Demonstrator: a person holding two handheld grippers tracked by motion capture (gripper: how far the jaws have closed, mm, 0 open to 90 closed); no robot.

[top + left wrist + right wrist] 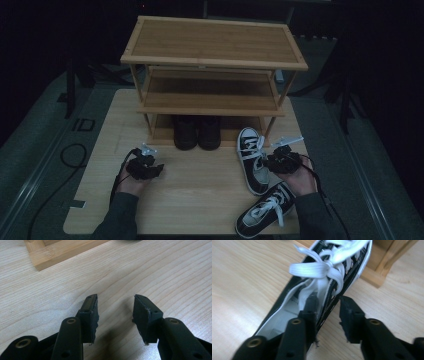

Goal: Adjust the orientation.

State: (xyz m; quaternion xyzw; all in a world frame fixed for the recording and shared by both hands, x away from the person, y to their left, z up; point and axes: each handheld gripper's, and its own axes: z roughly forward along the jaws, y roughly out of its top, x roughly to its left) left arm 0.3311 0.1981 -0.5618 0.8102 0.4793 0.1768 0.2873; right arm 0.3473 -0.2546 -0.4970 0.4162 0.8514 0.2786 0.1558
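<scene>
A black-and-white sneaker is lying on the table beside the shoe rack (its side wall sitting between the right gripper jaws, not clearly clamped); the left gripper is hovering open.

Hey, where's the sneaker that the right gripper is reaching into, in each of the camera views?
High view: the sneaker lies right of centre on the table, toe toward the rack, beside the right gripper.
Left gripper view: the sneaker is not in it.
Right gripper view: the sneaker runs from bottom left to top centre, one jaw inside its opening, one outside its wall.
Shared landmark: the wooden shoe rack, whose base sits top right.
</scene>
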